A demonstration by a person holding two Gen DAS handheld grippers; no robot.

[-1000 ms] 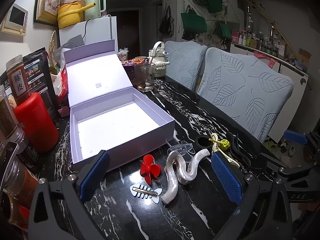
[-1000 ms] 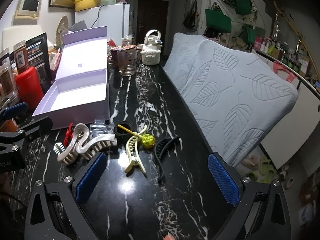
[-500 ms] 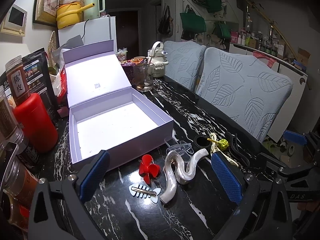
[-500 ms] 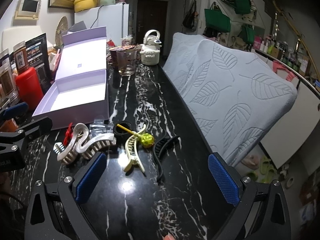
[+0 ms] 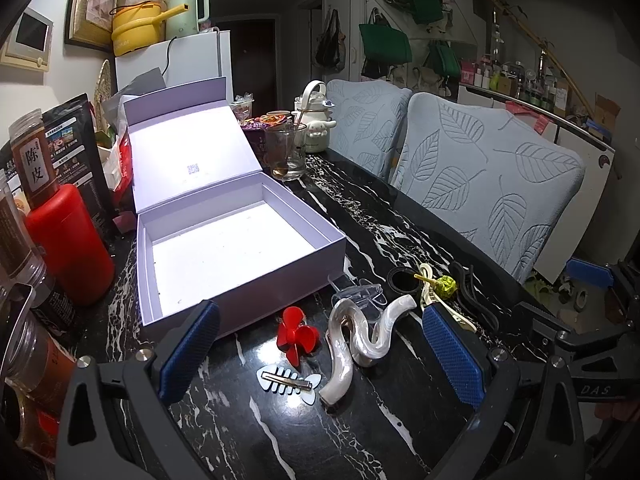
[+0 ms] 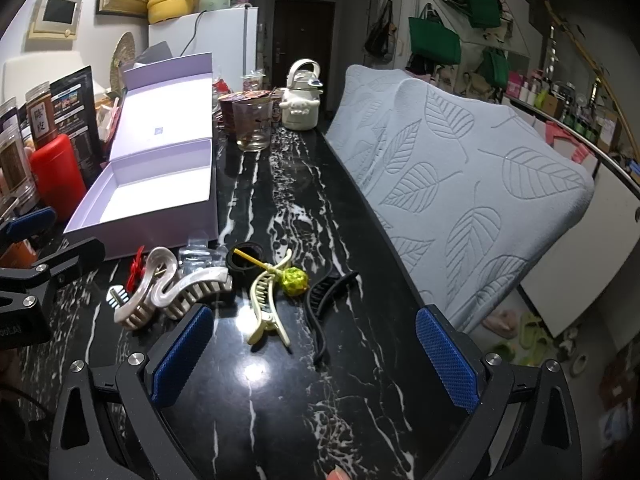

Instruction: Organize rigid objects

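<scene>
Both tools (image 5: 320, 344) (image 6: 312, 356) spread above hair clips (image 6: 264, 304), seemingly empty.

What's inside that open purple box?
The purple box shows only a bare white floor with a few tiny specks; no clips are in it. Its near wall hides a thin strip of floor.

At the left edge of the left wrist view, a brown jar (image 5: 34, 160) carries a white label with the Chinese characters 陈皮. At lower right the right gripper's black frame (image 5: 596, 390) shows the letters "DAS". The small mark inside the box lid (image 5: 193, 168) is too small to read.
</scene>
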